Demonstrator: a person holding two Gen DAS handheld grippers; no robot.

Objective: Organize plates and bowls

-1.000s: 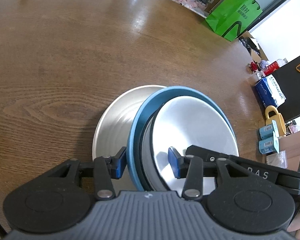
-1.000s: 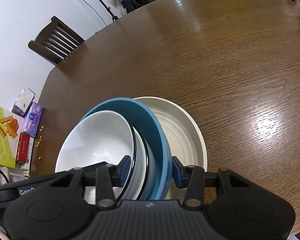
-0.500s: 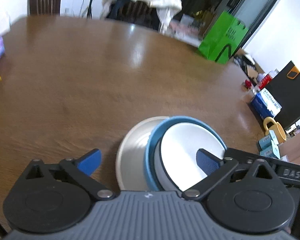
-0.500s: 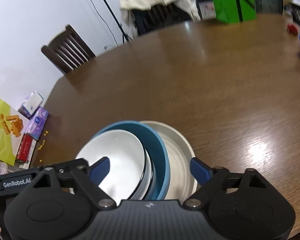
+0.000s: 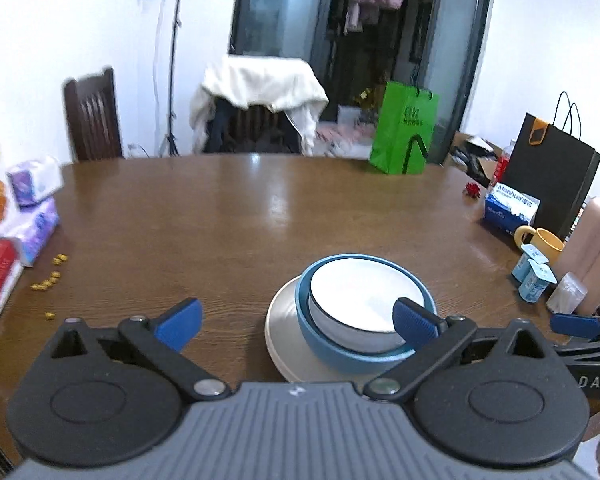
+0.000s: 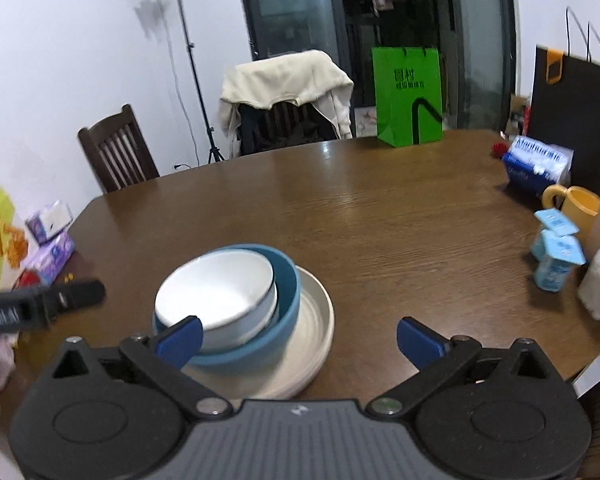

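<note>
- Both claws are wide open and hold nothing; the left gripper (image 5: pixel 298 326) fills the bottom of its frame, and its blue fingers (image 5: pixel 180 322) stand far apart.
- Right gripper (image 6: pixel 298 338) had its jaws opening just now, with nothing between them; I think it let go because the stack is done.
- Low in the middle of each frame sits the stack; the white bowl (image 5: pixel 364 304) is inside the blue bowl (image 5: pixel 340 354), which rests on the cream plate (image 5: pixel 282 336); the bowls sit a bit off to one side of it.
- At the right edge of the table (image 5: pixel 220 220) stand a yellow mug (image 5: pixel 544 240) and small cartons (image 6: pixel 558 258), well apart from the stack.
</note>
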